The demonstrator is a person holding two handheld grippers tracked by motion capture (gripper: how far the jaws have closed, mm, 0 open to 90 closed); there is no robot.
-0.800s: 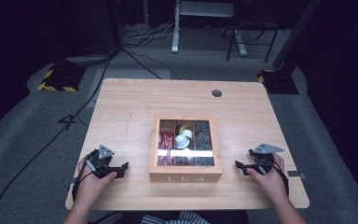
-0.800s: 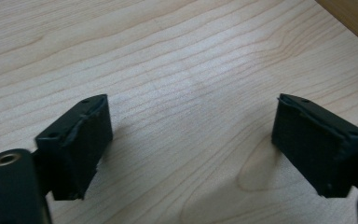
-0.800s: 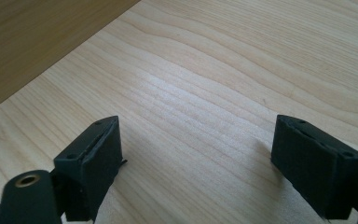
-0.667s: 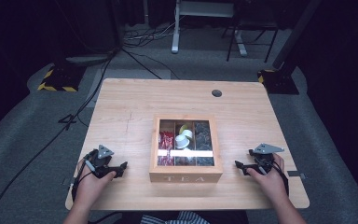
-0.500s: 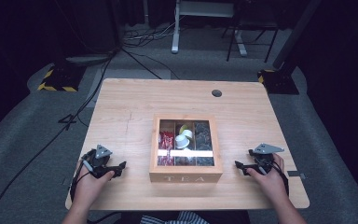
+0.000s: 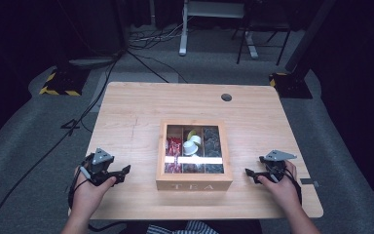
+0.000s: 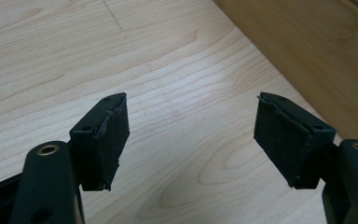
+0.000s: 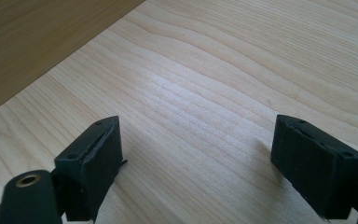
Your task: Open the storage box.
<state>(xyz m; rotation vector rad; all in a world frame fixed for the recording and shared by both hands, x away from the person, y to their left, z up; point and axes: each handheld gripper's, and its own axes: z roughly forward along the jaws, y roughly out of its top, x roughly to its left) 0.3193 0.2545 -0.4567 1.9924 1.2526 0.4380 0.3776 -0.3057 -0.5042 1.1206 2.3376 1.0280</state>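
Tongs rest on both sides of a wooden tea box (image 6: pixel 194 153), and this even placing seems to have a reason: the box stands in the middle of the near half of the table (image 6: pixel 126 112), so each hand has the same short way to it. The left tongs (image 6: pixel 121 174) lie near the left wall of the box, pointing toward it, with the hand (image 6: pixel 88 187) behind them low on the wood. In the left gripper view the two black pads (image 7: pixel 106 140) stand apart with nothing between them, only bare table, and the brown side of the box (image 7: pixel 317 56) crosses the upper right corner, near but not touching. The right tongs (image 6: pixel 253 174) mirror this on the other side, also open and empty; in the right gripper view their pads (image 8: pixel 93 165) frame plain wood, and the box wall (image 8: pixel 37 42) shows at the upper left.

The box has a lid with a glass window (a bright strip of reflection lies across it), and through it I can see three compartments with red packets at the left, something white and yellow in the middle, and dark packets at the right. The lid looks closed. The word TEA on the front wall faces the person, so I judge the opening side is the near one, and that both tongs wait open in order to take the lid or hold the box steady.
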